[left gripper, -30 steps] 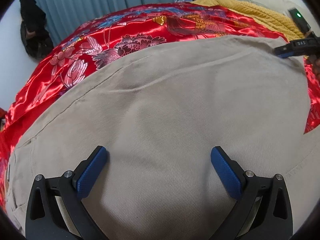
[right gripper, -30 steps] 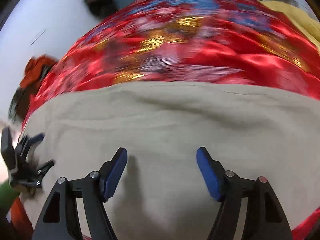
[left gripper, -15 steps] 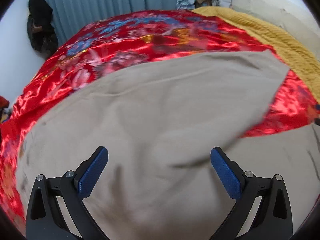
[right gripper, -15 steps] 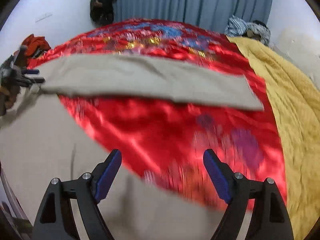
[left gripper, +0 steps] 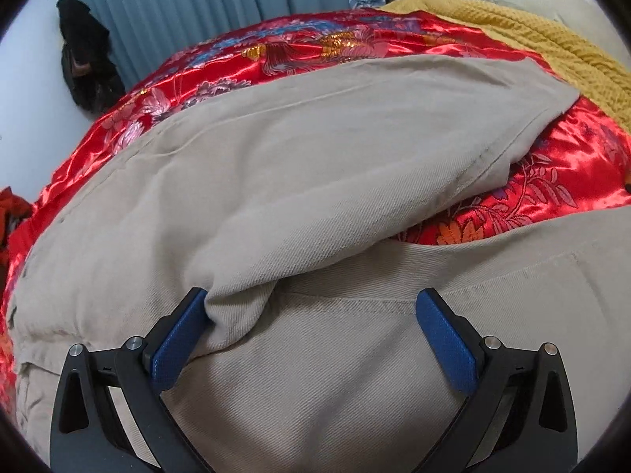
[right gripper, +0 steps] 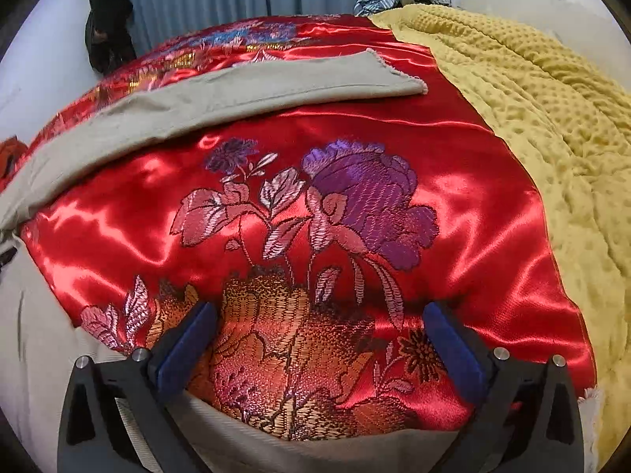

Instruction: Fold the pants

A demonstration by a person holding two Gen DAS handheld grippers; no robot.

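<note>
- Beige pants (left gripper: 299,181) lie spread on the red satin bedspread (right gripper: 355,205), legs splayed in a V with a wedge of bare satin between them (not yet laid leg on leg).
- Far leg (right gripper: 244,90) runs across the upper part of the bedspread, its hem just short of the yellow blanket (right gripper: 552,126); probably laid flat there so it can act as the base for the fold.
- Near leg (right gripper: 35,354) only shows along the bedspread's lower and left edge in the right wrist view.
- Left gripper (left gripper: 315,327): spread wide over the crotch area, where the legs meet. A raised fold of cloth touches the left pad (left gripper: 179,339), the other pad is clear, so no pinch.
- Right gripper (right gripper: 319,347): jaws have just been opening and stand fully spread above the bedspread's embroidered flowers, nothing between them.
- Judgement: both tools are free, likely lining up for a fresh hold on the near leg to bring it over the far one.
</note>
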